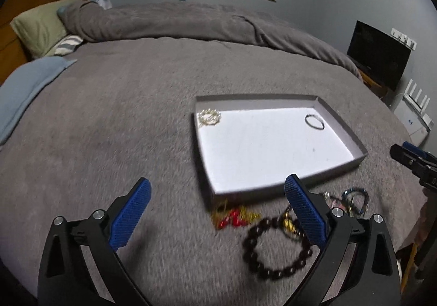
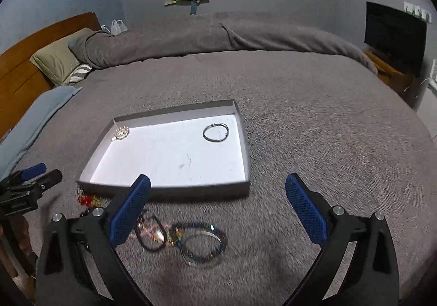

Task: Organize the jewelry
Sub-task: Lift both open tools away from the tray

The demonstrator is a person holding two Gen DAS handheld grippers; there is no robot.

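Note:
A shallow grey tray with a white floor lies on the bed. Inside it sit a pearl bracelet in the far left corner and a thin dark bangle at the far right. In front of the tray lie a dark beaded bracelet, a red and gold piece, and blue beaded bracelets. My left gripper is open above the blanket, empty. My right gripper is open too, holding nothing.
A grey blanket covers the bed, with a rolled duvet at the far side. Pillows and a wooden headboard lie at the left. A dark screen stands at the right.

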